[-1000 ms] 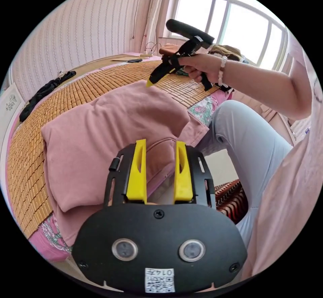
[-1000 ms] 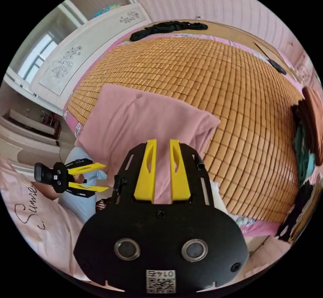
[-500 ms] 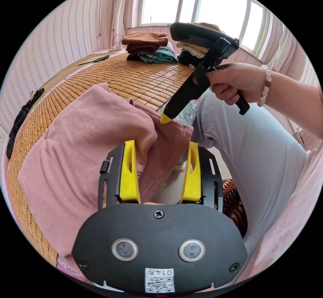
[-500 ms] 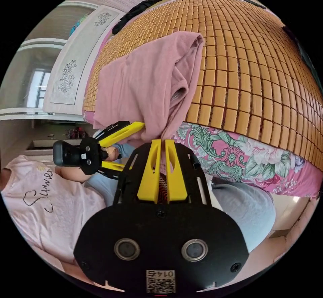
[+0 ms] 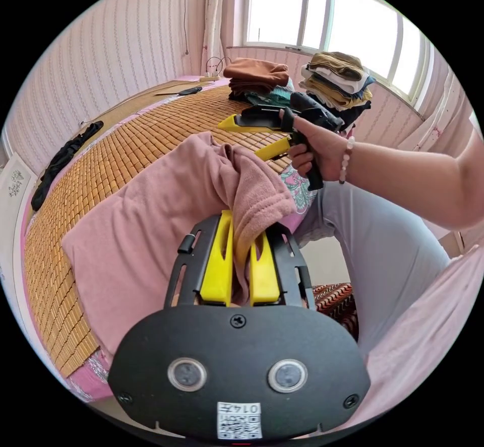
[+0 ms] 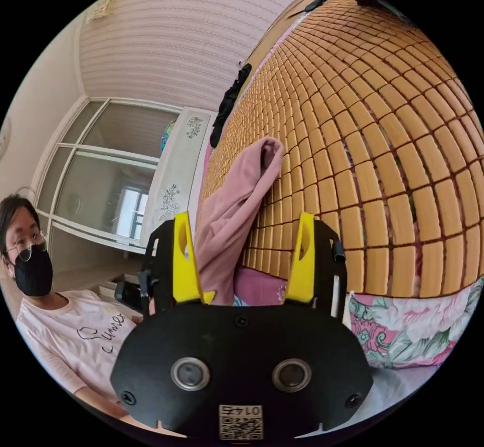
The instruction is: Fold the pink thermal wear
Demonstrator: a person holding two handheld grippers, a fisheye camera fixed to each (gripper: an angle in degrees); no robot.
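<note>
Soft, floppy stuff, this pink thermal wear (image 5: 151,220): light, fleecy-looking, drapes and bunches wherever it's let go, zero stiffness. Lying on the bamboo mat (image 5: 126,134) at the near edge of the bed, flat for most of it, with one end pulled up into a loose hump near the floral sheet (image 6: 403,326). Best taken by a hem or a corner through all the layers, since a mid-panel pinch would probably just drag one layer and leave the rest behind; not slippery by the look of it, so a firm pinch ought to hold. Left gripper (image 5: 241,243) clamped on a bunched fold, yellow jaws pressed close with cloth squeezed between and spilling over the top. Right gripper (image 6: 243,255) spread wide, nothing pinched, jaws either side of the raised pink end in the right gripper view but not touching it; also seen in the left gripper view (image 5: 247,137), held just above the mat beside the hump. Compared with half a second ago: left was wide open around the hanging edge and now bites it, right was closed on that edge and now has let go. Looks like a hand-over of the grip.
</note>
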